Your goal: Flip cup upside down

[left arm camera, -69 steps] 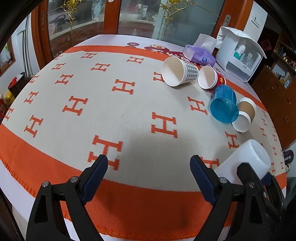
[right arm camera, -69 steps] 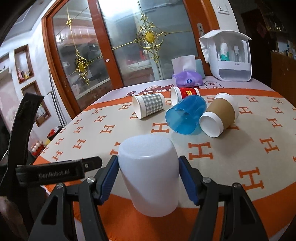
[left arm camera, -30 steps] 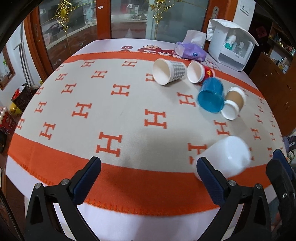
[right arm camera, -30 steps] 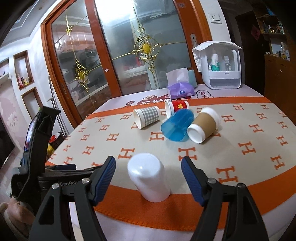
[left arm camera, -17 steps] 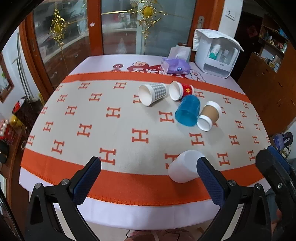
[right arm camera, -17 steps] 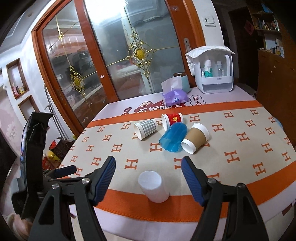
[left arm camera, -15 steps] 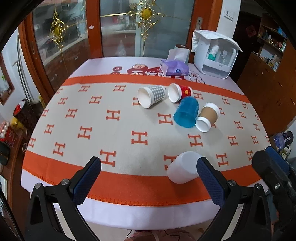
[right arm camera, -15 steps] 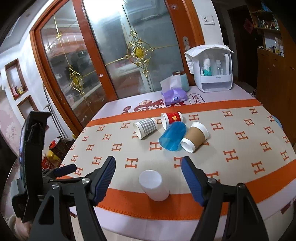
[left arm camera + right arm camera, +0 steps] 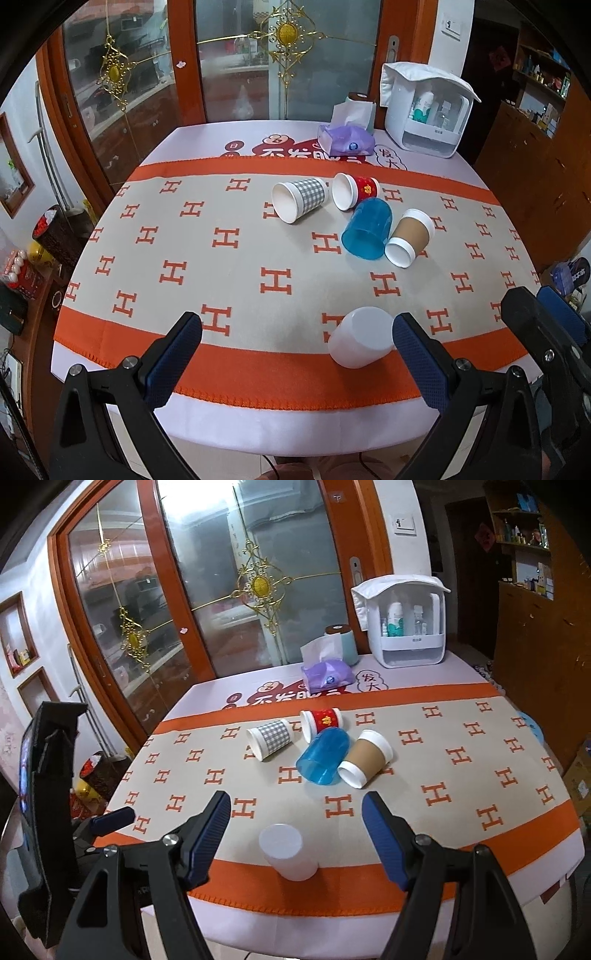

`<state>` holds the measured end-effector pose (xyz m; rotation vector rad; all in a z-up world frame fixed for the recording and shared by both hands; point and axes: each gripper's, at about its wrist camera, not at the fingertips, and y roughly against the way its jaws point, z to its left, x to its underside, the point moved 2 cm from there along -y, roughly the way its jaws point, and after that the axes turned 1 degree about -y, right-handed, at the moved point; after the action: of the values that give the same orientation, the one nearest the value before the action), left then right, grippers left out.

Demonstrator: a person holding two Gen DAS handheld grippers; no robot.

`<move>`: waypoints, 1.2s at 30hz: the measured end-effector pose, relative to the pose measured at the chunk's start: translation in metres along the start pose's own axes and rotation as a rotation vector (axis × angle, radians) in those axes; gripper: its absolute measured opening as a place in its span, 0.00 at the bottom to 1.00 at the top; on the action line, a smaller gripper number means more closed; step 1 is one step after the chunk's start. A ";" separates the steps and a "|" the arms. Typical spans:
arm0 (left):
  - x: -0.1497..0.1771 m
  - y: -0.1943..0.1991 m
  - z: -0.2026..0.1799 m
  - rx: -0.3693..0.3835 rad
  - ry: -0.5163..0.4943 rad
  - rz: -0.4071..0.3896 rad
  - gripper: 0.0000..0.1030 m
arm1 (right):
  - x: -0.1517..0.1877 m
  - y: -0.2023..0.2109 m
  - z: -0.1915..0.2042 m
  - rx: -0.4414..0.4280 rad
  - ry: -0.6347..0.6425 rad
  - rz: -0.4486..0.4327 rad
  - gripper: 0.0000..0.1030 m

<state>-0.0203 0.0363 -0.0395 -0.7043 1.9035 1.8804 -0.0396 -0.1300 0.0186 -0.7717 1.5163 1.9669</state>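
Observation:
A white plastic cup (image 9: 360, 336) (image 9: 287, 851) stands upside down on the orange band near the table's front edge. My left gripper (image 9: 295, 360) hangs open above and in front of the table, the white cup just inside its right finger in the picture but lower and farther off. My right gripper (image 9: 297, 829) is open too, raised well clear, with the white cup seen between its fingers below. Further back lie a grey checked paper cup (image 9: 300, 199), a red paper cup (image 9: 354, 190), a blue plastic cup (image 9: 367, 230) and a brown paper cup (image 9: 410, 236), all on their sides.
A purple tissue pack (image 9: 345, 140) and a white cosmetics box (image 9: 428, 114) stand at the far edge of the table (image 9: 221, 417). Glass doors with orange frames rise behind. My right gripper's body shows at the right of the left wrist view (image 9: 546, 343).
My right gripper let go of the white cup, which stays upside down on the table. Both grippers have pulled back and up, so the whole table now shows.

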 end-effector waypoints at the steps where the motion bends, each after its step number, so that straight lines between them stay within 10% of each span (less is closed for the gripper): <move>1: -0.001 0.001 0.001 -0.002 0.002 -0.004 0.99 | -0.001 0.000 -0.001 0.010 -0.002 0.000 0.72; 36: -0.004 -0.002 0.008 -0.014 0.031 0.006 0.99 | -0.001 -0.018 -0.003 0.051 -0.013 0.075 0.72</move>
<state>-0.0165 0.0447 -0.0395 -0.7364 1.9151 1.8994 -0.0259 -0.1289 0.0071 -0.6888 1.6033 1.9749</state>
